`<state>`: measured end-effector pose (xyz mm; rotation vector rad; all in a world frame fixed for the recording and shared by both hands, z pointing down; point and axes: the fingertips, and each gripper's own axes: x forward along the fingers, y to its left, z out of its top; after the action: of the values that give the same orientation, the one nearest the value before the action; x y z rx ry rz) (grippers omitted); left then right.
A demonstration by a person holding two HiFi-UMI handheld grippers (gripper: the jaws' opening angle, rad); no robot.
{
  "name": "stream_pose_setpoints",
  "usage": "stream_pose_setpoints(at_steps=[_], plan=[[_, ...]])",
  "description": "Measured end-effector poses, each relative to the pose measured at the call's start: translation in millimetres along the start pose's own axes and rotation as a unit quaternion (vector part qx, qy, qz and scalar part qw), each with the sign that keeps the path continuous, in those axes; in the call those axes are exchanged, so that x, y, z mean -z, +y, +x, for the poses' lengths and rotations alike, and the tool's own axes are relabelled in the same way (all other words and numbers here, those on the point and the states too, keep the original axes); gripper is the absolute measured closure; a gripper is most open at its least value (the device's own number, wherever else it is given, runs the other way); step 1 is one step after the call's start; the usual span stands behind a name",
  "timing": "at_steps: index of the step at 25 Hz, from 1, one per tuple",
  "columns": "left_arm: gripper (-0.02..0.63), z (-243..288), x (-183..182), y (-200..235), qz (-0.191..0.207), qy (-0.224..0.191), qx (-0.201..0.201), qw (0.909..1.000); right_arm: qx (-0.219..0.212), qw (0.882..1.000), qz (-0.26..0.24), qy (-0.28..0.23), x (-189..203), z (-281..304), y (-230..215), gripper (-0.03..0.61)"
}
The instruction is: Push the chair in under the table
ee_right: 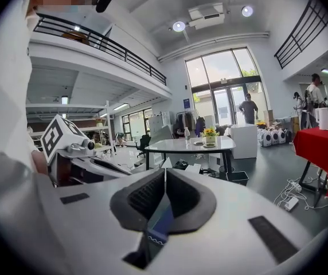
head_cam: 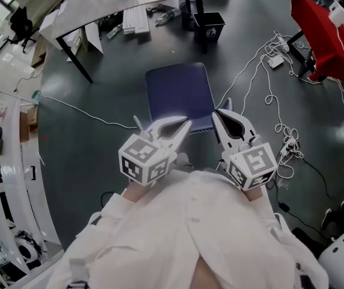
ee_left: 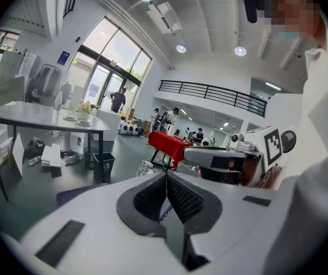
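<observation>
Head view: L gripper point(head_cam: 183, 125) & R gripper point(head_cam: 218, 115) both closed tight, jaws together, nothing btwn them. Blue chair point(head_cam: 179, 95) sits just ahead of both tips, its near edge right at them; can't tell if touching. Tabletop point(head_cam: 100, 5) is well beyond chair, ahead & left of grippers, w/ black bin point(head_cam: 208, 26) near its leg.

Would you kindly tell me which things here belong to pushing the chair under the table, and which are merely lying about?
Part of the job:
- blue chair
- white table
- left gripper and right gripper, both shut, at the chair's near edge

Just lying about:
- black bin
- white cables on the floor
- red-covered table
</observation>
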<state>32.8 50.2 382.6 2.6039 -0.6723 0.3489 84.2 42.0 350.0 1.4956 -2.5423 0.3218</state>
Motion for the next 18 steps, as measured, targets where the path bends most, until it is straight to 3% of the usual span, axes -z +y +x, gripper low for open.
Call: stream_pose_setpoints(at_steps=[13,18], plan=[[0.598,-1,10,33,-0.022,-0.001,-0.036,0.9991,-0.030,1.000,-0.002,0.009,9,29,-2,0.546],[0.598,3,8,38,-0.029,0.003,-0.055,0.9981,-0.062,0.998,-0.003,0.016,11,37,0,0.546]])
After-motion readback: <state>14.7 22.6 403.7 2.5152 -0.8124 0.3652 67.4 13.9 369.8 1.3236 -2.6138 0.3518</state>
